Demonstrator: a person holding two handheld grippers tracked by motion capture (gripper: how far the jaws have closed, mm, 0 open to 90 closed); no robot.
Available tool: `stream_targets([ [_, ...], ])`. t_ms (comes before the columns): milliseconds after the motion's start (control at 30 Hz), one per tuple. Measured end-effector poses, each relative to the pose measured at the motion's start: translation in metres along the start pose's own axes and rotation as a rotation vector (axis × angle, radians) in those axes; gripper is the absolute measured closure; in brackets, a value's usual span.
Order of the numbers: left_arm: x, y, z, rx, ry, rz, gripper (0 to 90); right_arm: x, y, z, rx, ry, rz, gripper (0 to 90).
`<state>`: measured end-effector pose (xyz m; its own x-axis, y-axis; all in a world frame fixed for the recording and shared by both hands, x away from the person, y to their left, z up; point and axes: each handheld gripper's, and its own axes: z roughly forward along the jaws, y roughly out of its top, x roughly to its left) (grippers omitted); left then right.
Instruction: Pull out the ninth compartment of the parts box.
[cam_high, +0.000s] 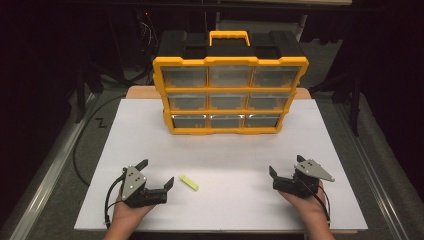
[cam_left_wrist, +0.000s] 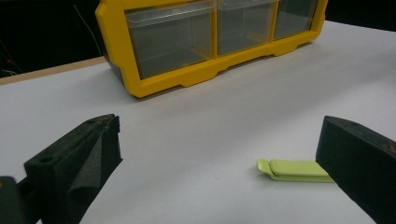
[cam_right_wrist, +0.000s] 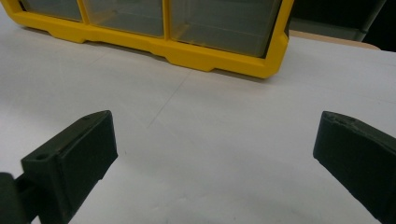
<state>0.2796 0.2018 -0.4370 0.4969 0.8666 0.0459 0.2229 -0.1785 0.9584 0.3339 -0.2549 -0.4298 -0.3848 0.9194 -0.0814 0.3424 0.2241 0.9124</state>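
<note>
1. We hold the left gripper (cam_high: 156, 173) low over the white table (cam_high: 225, 150), with its jaws spread wide and nothing in them
2. We hold the right gripper (cam_high: 286, 168) near the table's right side, its jaws wide apart and bare too
3. The little green clip (cam_high: 189, 182) lies flat on the table just beside the left gripper's right jaw
4. The yellow drawer box (cam_high: 230, 95) stands at the far end, well apart from both grippers

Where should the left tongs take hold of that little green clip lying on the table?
Grip the green clip across its narrow width near the middle, coming down from above. It lies flat on the white table as a thin, long strip, so its long edges probably give the open left tongs the only pinchable sides.
</note>
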Motion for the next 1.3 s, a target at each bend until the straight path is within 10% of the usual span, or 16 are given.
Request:
stream_targets([
  [1300,0.001,-0.003,0.002,-0.017,-0.019,-0.009,0.3,-0.011,0.029,0.065,0.019,-0.018,-0.022,1.8],
])
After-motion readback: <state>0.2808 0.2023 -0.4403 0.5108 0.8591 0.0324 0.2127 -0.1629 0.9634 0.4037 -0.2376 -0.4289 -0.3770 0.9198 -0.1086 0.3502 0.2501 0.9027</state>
